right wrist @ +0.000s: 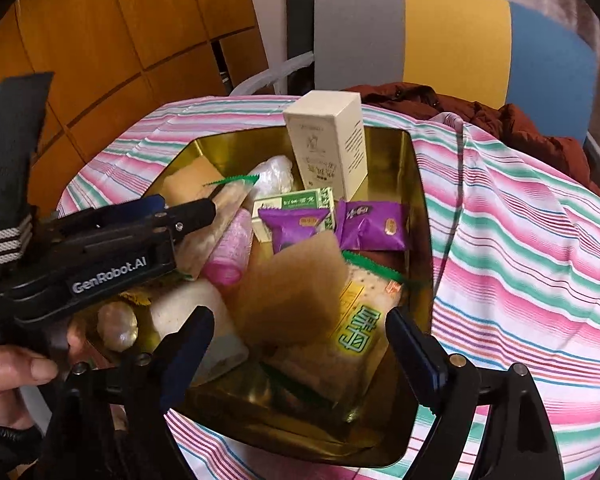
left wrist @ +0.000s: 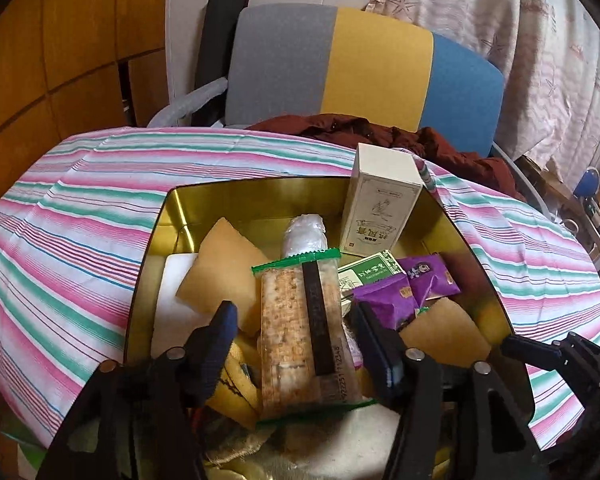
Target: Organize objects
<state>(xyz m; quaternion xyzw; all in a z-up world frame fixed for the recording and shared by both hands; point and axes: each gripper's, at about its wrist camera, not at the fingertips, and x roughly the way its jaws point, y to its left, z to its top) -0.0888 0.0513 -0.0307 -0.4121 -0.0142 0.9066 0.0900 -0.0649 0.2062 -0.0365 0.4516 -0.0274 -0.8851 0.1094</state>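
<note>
A gold tin (left wrist: 260, 196) (right wrist: 418, 200) on the striped tablecloth (left wrist: 68, 216) holds several snacks. My left gripper (left wrist: 296, 336) (right wrist: 188, 208) is low inside it, open about half way. Its fingers straddle a green-edged cracker pack (left wrist: 296, 312) (right wrist: 224, 204), with a small gap showing on each side. My right gripper (right wrist: 300, 332) hangs wide open over the tin's near end, just above a blurred brown square packet (right wrist: 292, 292) (left wrist: 444, 332). A cream carton (left wrist: 380, 208) (right wrist: 328, 148) stands upright at the tin's far corner, with purple packets (left wrist: 384, 300) (right wrist: 296, 228) in front.
Also in the tin are a green-white box (right wrist: 296, 202), a pink roll (right wrist: 232, 248), a white block (right wrist: 188, 312) and a second cracker pack (right wrist: 356, 328). Behind the table a chair (left wrist: 340, 64) holds a red-brown garment (left wrist: 380, 128). A hand (right wrist: 8, 368) grips the left tool.
</note>
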